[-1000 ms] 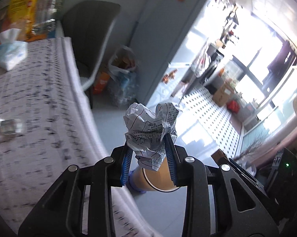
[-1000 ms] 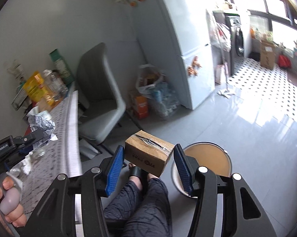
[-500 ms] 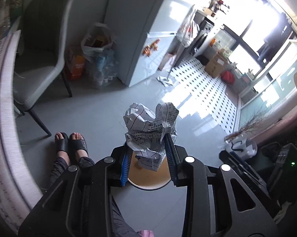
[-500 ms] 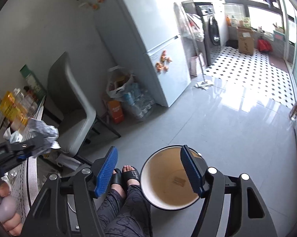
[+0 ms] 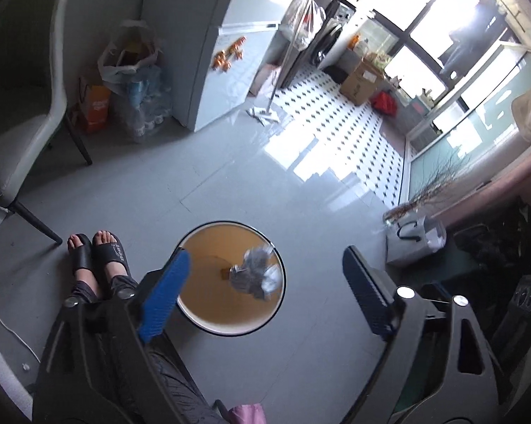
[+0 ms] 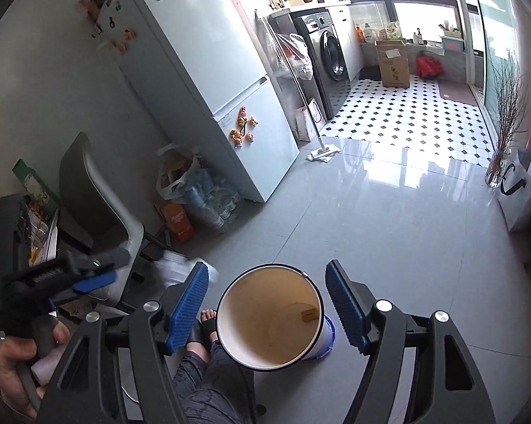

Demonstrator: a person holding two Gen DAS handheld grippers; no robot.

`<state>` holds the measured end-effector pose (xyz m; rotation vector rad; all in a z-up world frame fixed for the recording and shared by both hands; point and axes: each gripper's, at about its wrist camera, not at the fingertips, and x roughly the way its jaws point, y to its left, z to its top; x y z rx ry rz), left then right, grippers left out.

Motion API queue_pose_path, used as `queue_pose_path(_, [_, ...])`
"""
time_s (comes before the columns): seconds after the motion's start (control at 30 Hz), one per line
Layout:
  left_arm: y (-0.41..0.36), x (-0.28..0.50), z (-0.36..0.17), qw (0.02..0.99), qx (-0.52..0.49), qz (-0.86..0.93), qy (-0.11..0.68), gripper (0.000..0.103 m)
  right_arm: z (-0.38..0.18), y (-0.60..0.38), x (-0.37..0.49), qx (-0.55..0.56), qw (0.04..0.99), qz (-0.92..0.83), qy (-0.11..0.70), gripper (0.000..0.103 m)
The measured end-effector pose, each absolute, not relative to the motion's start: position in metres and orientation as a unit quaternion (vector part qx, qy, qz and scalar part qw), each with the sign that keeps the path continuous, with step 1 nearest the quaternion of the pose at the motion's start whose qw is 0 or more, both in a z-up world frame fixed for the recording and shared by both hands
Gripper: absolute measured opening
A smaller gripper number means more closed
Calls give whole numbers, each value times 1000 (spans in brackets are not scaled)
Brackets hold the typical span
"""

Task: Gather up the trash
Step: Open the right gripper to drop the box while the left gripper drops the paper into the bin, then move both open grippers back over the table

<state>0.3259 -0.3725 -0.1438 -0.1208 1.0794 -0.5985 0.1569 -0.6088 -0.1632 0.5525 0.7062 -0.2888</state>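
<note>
Both grippers hang over a round bin [image 5: 230,279] that stands on the grey floor [image 5: 251,190]. The left gripper [image 5: 265,289] has just sprung its jaws wide, and nothing is between them; a blurred paper wad [image 5: 254,275] shows free of the blue pads [image 5: 163,300], inside the bin's outline toward its right rim, in front of the tan inside. The right gripper [image 6: 267,304] also stands open with empty jaws that have just been widening, one finger on either side of the bin's mouth without touching it. A small cardboard box [image 6: 309,314] lies on the bin's bottom, seen in the right wrist view. In that view the left gripper [image 6: 99,268] shows to the left of the bin, gripped by a hand [image 6: 21,364], with a pale blur just beside its tip that cannot be made out. The person's feet in black sandals [image 5: 95,254] rest just left of the bin. A grey chair [image 5: 21,130] stands farther left of the bin, and beyond the bin a white fridge [image 6: 208,81] rises with a plastic bag [image 6: 180,176] at its foot.
</note>
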Motion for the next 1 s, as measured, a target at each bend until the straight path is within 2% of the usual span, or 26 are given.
queue_pose_path(0.23, [-299, 307, -106, 855, -73, -233, 459, 96, -146, -565, 167, 242, 907, -95, 330, 74])
queue_pose_path(0.4, [-234, 287, -80, 880, -89, -191, 426, 97, -128, -520, 177, 233, 916, -54, 322, 83])
queue_pose_path(0.53, [-180, 267, -62, 898, -97, -158, 399, 97, -108, -484, 179, 217, 926, -44, 304, 95])
queue_pose_path(1.0, [-31, 201, -30, 934, -137, -41, 329, 97, -62, -348, 175, 154, 941, 10, 300, 96])
